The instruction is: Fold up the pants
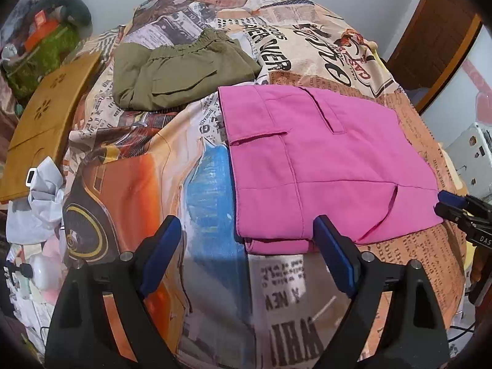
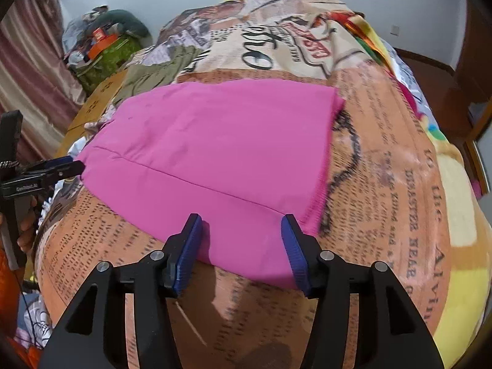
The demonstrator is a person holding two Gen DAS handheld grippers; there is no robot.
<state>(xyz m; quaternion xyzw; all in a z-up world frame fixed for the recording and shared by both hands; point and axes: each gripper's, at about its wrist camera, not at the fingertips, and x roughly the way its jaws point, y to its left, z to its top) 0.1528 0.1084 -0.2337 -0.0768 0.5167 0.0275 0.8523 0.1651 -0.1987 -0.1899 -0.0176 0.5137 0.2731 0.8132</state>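
Pink pants (image 1: 323, 160) lie folded flat on the printed bedspread (image 1: 147, 184). My left gripper (image 1: 246, 240) stands open at their near left corner; that corner lies between the jaws, close to the right finger (image 1: 333, 249), and nothing is pinched. In the right wrist view the pink pants (image 2: 221, 147) spread ahead, and my right gripper (image 2: 241, 227) is open over their near edge, with flat cloth between the pads. The right gripper (image 1: 455, 206) also shows at the pants' right edge, and the left gripper (image 2: 70, 166) at their left edge.
Folded olive pants (image 1: 184, 73) lie behind the pink ones. A wooden board (image 1: 46, 123) and a crumpled white bag (image 1: 43, 196) sit at the bed's left edge. A pile of clutter (image 2: 104, 46) stands at the far left, and a wooden door frame (image 1: 436, 30) at the right.
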